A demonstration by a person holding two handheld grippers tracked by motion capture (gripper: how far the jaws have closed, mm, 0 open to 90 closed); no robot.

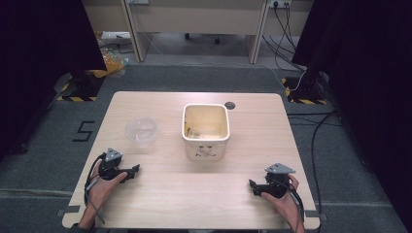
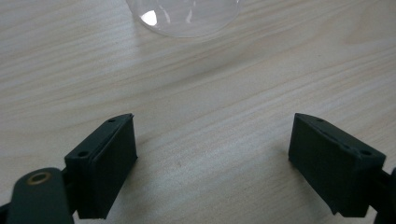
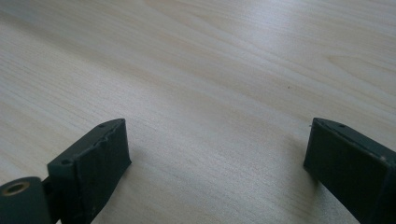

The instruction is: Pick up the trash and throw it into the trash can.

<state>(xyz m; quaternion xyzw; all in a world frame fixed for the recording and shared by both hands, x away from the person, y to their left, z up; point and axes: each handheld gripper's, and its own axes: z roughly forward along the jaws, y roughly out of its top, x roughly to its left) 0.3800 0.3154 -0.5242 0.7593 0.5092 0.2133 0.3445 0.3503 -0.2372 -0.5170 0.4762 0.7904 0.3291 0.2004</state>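
Both grippers, left (image 1: 134, 169) and right (image 1: 252, 185), rest spread and empty on our desk (image 1: 204, 194), nearest the clear plastic cup (image 1: 142, 130), light, thin-walled, crushable, so we judge a gentle pinch at its rim best.

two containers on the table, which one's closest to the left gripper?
The clear plastic cup, just beyond the left gripper. It is see-through, round and small; the white square bucket stands farther off, at the table's middle.
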